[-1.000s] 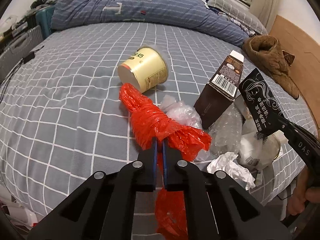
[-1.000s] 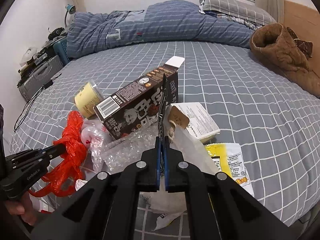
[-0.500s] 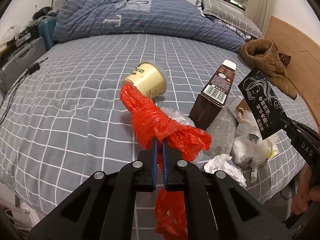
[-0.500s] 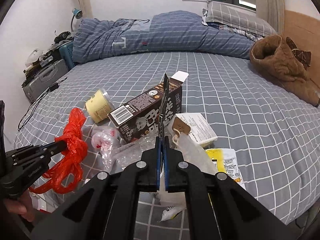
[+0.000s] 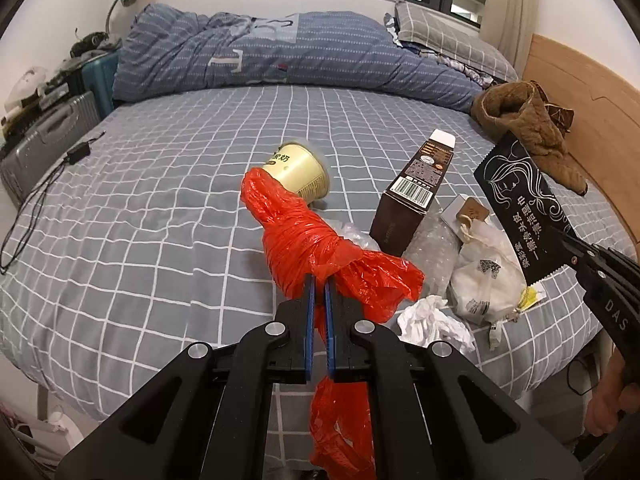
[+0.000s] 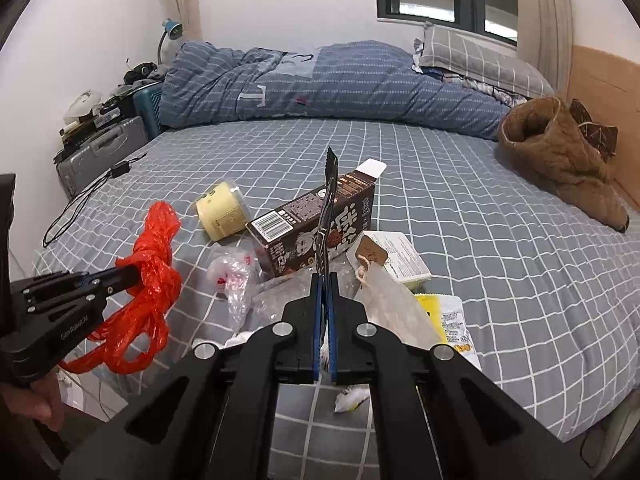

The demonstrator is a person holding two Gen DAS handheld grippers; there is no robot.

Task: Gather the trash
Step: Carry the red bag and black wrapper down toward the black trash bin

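Crinkled glossy red plastic bag (image 5: 316, 248), matt checked cloth bedsheet (image 5: 160, 216) (perhaps cotton), glossy cardboard carton (image 5: 416, 192).

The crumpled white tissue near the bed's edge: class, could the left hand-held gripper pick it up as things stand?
Probably not yet. The left hand-held gripper is shut on the red plastic bag, so its jaws are occupied, though nothing covers the crumpled white tissue.

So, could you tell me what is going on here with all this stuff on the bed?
A person is collecting trash from the bed with two hand-held tools. The left claw is shut on a knotted red plastic bag, and the right claw is shut on a black sachet, both held above the bedding. A yellow cup, a brown carton, crumpled tissue and clear wrappers lie on the sheet uncollected.
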